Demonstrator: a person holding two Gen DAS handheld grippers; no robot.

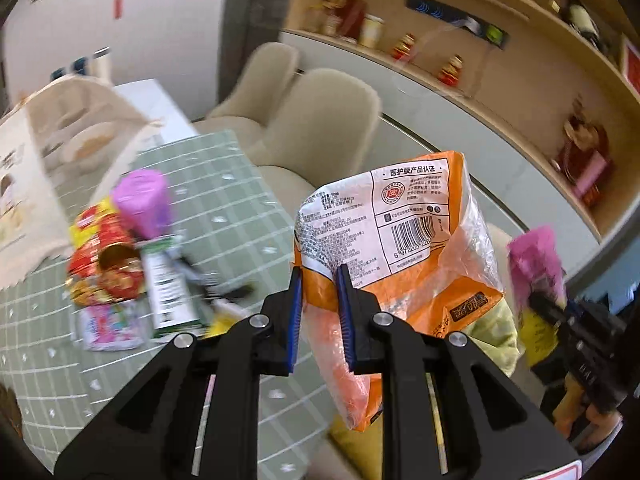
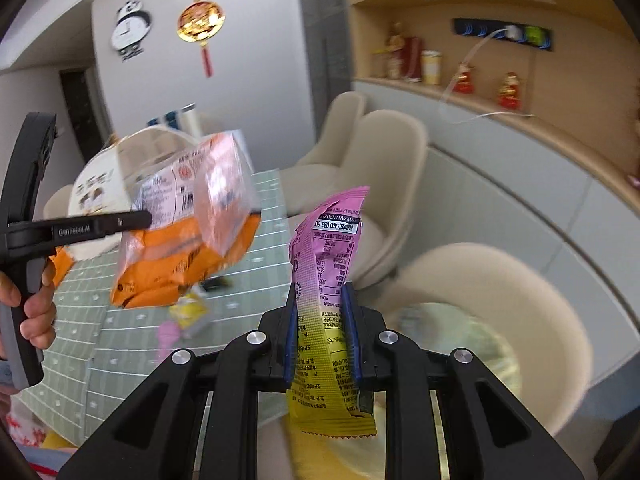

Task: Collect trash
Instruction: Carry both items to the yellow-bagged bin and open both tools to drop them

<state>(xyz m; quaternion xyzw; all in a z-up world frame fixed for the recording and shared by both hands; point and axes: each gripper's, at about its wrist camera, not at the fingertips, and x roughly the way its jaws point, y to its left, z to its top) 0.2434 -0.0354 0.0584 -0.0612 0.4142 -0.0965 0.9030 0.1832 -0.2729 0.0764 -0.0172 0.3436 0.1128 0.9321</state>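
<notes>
Trash is partly gathered: orange bag (image 1: 400, 240) pinched in the left gripper (image 1: 320, 304), pink-yellow wrapper (image 2: 326, 300) clamped in the right gripper (image 2: 322, 332), both aloft. Left-wrist view, nine o'clock: red packet (image 1: 104, 268), purple roll (image 1: 142, 204) and carton (image 1: 168, 288) remain on the table (image 1: 240, 184), uncollected.

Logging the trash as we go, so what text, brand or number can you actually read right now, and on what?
"医护级产品认证": orange and clear plastic bag, in the left hand-held gripper.
"6 972205 226", cut off: under that bag's barcode.
"GenRobot.AI": on the left hand-held gripper's side, right wrist view.
"400 033 60", upside down: pink and yellow wrapper, in the right hand-held gripper.
Fine print and table litter: blurred.
</notes>
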